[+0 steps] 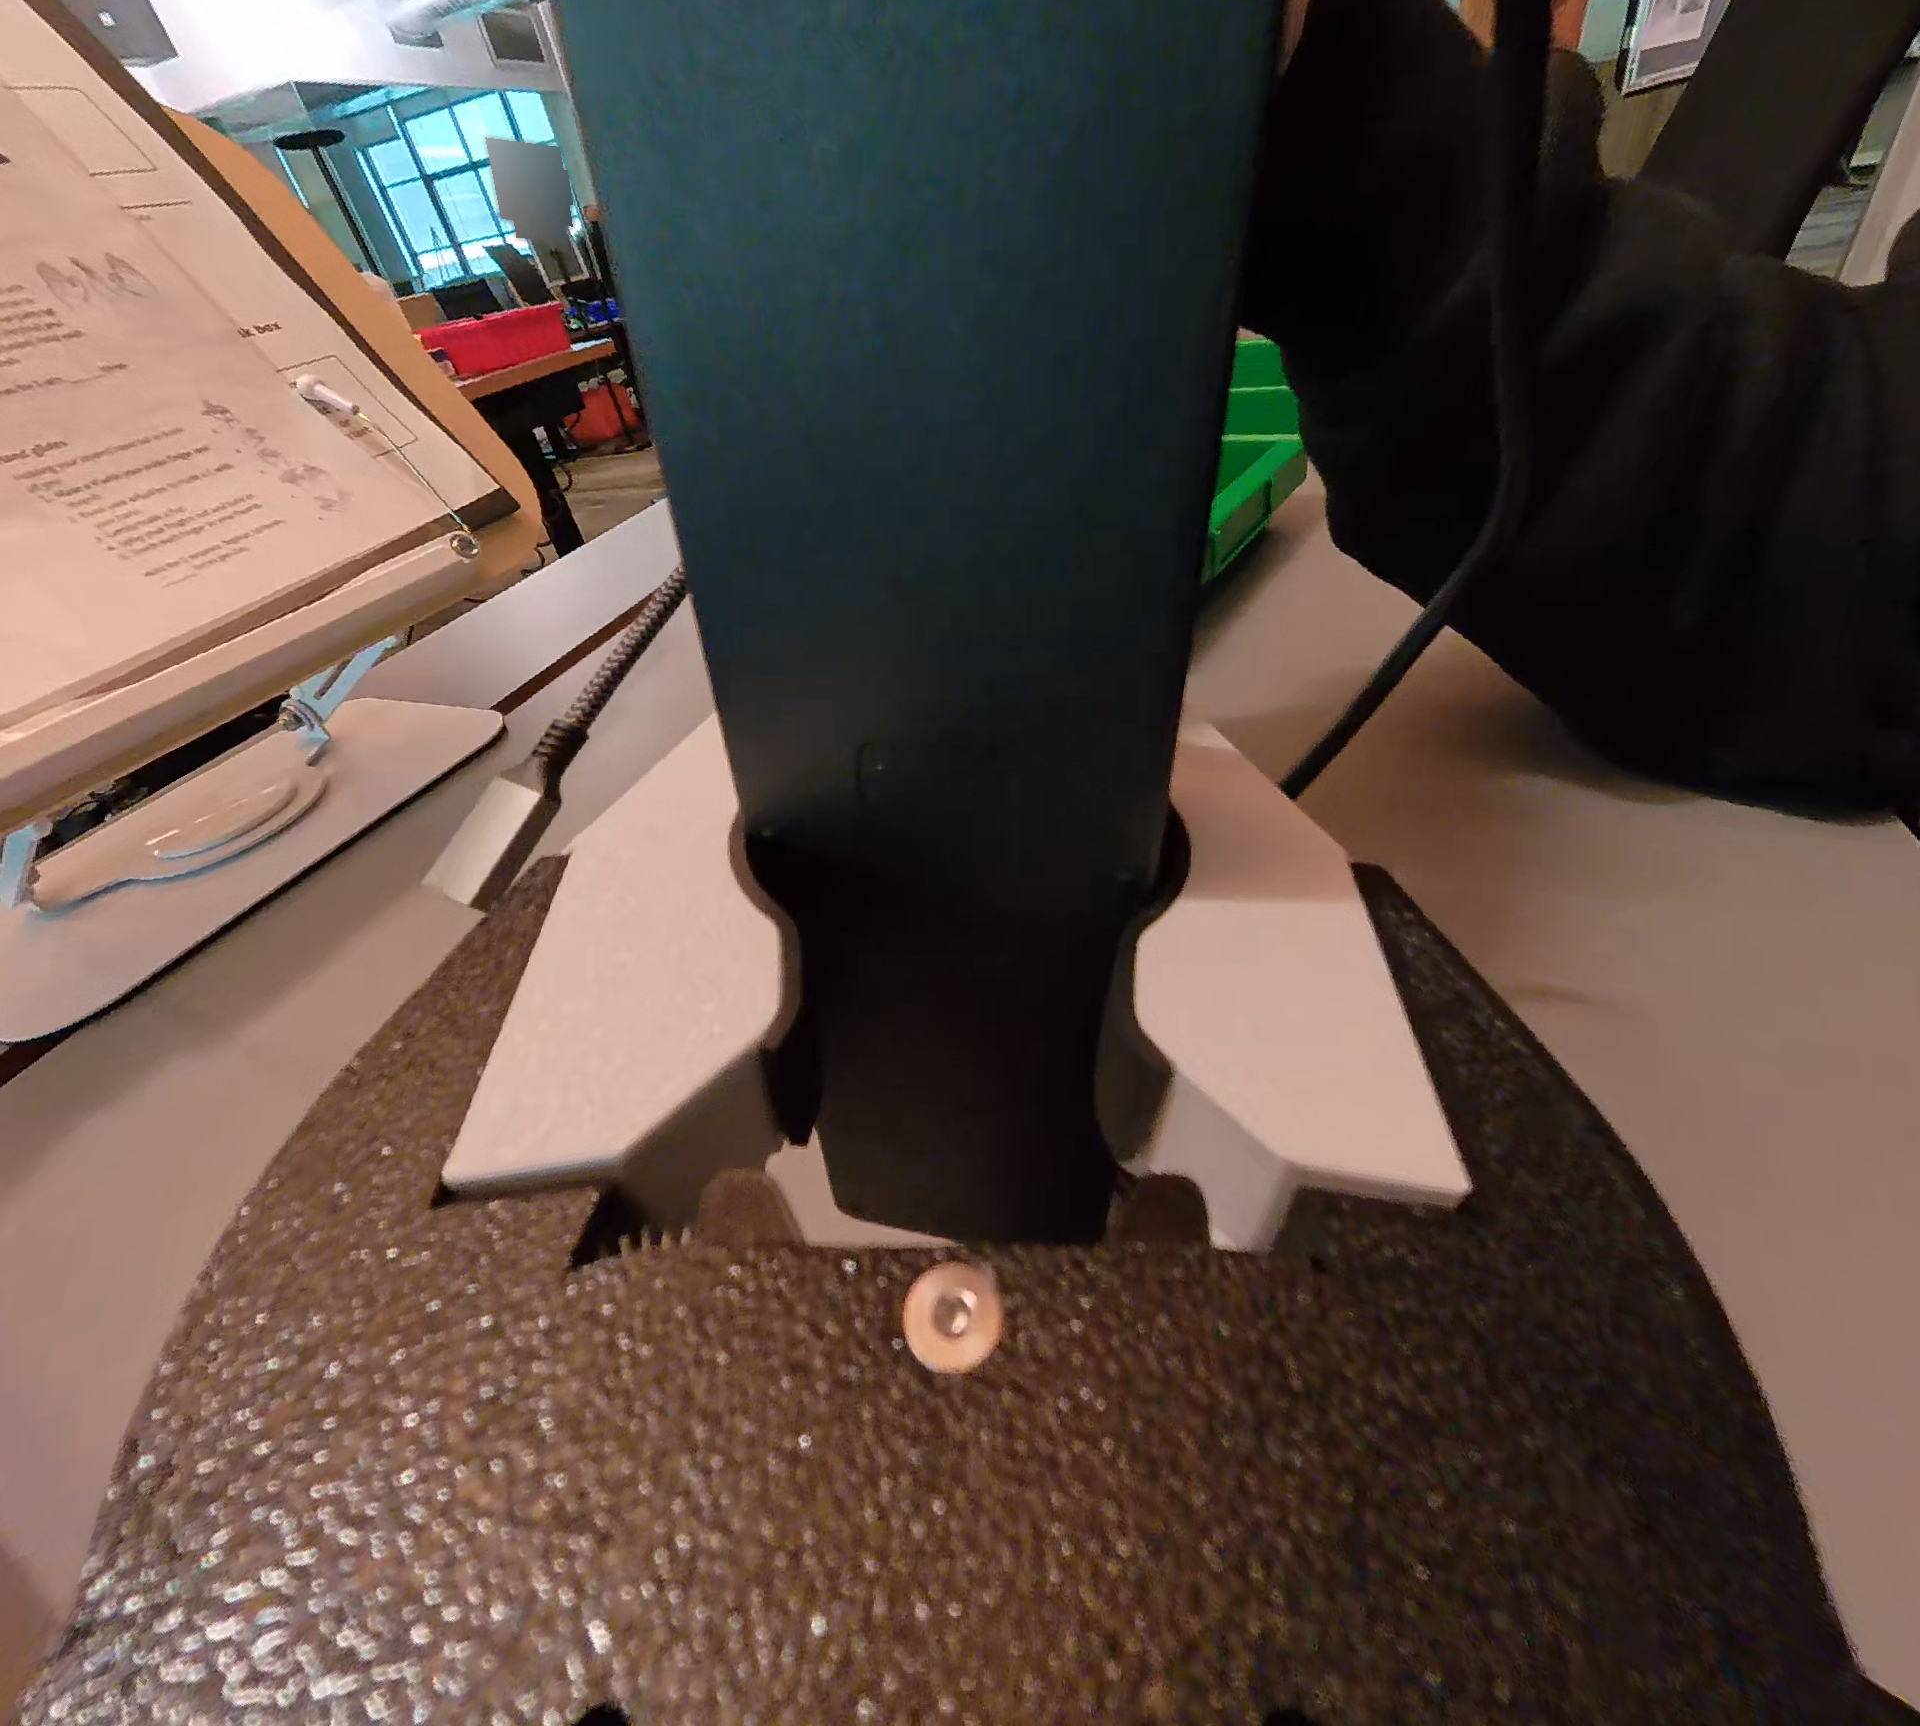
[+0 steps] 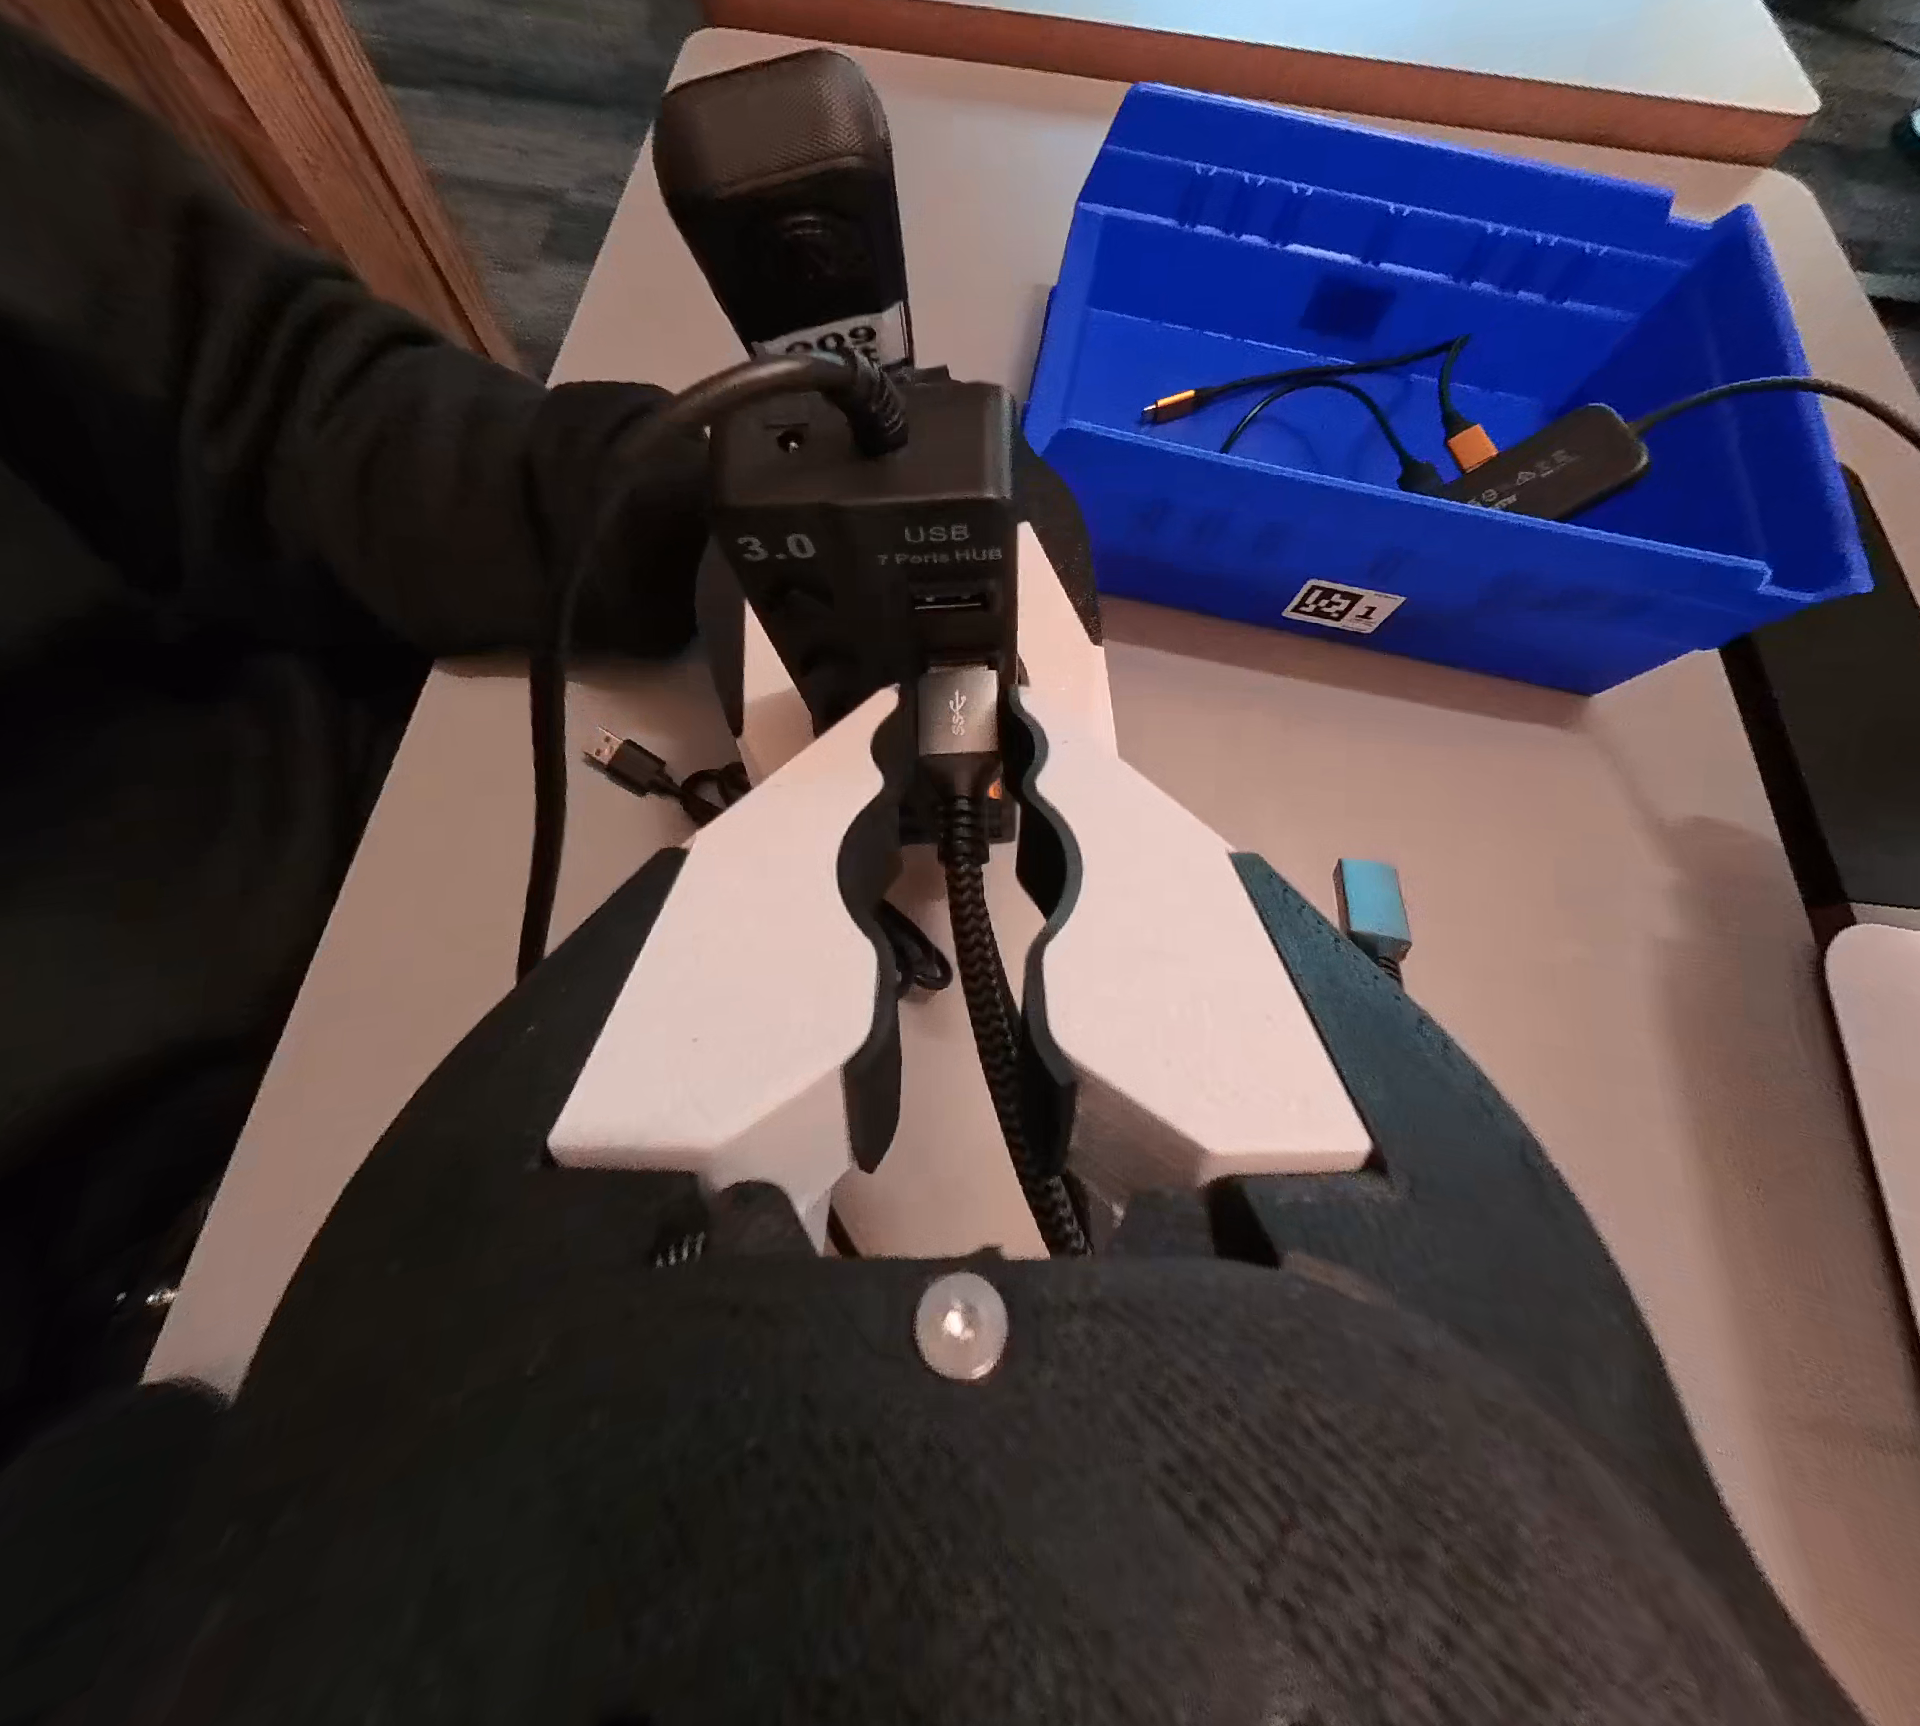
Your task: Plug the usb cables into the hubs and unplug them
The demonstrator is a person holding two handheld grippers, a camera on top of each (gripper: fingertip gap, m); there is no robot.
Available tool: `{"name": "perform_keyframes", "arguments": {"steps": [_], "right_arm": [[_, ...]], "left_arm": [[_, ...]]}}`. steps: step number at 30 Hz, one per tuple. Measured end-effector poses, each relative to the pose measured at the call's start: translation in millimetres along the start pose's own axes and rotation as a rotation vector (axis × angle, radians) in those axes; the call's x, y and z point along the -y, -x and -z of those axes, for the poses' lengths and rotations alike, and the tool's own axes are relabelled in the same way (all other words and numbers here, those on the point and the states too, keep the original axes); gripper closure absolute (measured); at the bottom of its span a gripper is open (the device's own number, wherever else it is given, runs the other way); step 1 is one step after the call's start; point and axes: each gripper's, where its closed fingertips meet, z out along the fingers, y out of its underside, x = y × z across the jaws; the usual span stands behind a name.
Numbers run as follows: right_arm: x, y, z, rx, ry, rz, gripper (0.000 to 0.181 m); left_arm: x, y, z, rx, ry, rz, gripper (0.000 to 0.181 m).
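1. The left hand-held gripper (image 1: 961, 897) clamps a tall black USB hub (image 2: 862, 513) between its white fingers (image 1: 644, 980); in the left wrist view the hub's dark back fills the middle of the picture and stands upright from the worktop (image 1: 1558, 1001).
2. The right hand-held gripper (image 2: 951, 741) is closed narrowly on the silver USB plug (image 2: 958, 705) of a black braided cable (image 2: 987, 980). The plug sits at the hub's second port from the top; how deep it is seated cannot be told.
3. The braided cable runs from the plug back between the right fingers (image 2: 769, 938) toward the gripper body.
4. A smooth black cord (image 2: 623, 471) enters the hub's top face and loops down on the hub's left side.
5. Left of the hub, a black sleeve (image 2: 260, 481) reaches toward it.
6. On the worktop at the lower left of the hub lies a loose black USB plug (image 2: 621, 754); at the lower right lies a grey-blue connector (image 2: 1371, 907).
7. Right of the hub stands a blue bin (image 2: 1455, 596) containing a flat black hub (image 2: 1538, 455) with an orange-tipped cable (image 2: 1299, 388).
8. In the left wrist view, a green bin (image 1: 1252, 455) shows beyond the hub's right edge, and a document stand (image 1: 208, 450) holding printed sheets stands to the hub's left.
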Motion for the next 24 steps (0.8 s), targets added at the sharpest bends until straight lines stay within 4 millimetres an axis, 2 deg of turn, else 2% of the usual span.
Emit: {"name": "perform_keyframes", "arguments": {"steps": [5, 11, 16, 18, 24], "right_arm": [[-3, -1, 4, 0.013, 0.028, 0.008, 0.167], [-17, 0, 8, -0.011, 0.118, 0.048, 0.167], [-16, 6, 9, 0.038, 0.105, 0.072, 0.167], [-15, 10, 12, 0.06, 0.089, 0.088, 0.167], [-24, 8, 9, 0.024, 0.167, 0.09, 0.167]], "left_arm": [[3, -1, -2, 0.011, 0.006, 0.032, 0.119], [-7, -4, -6, 0.003, 0.077, 0.011, 0.119], [6, -20, 0, -0.126, 0.007, 0.081, 0.119], [11, -24, 4, -0.149, 0.007, 0.057, 0.12], [-1, -19, 5, -0.089, 0.143, -0.007, 0.114]]}}
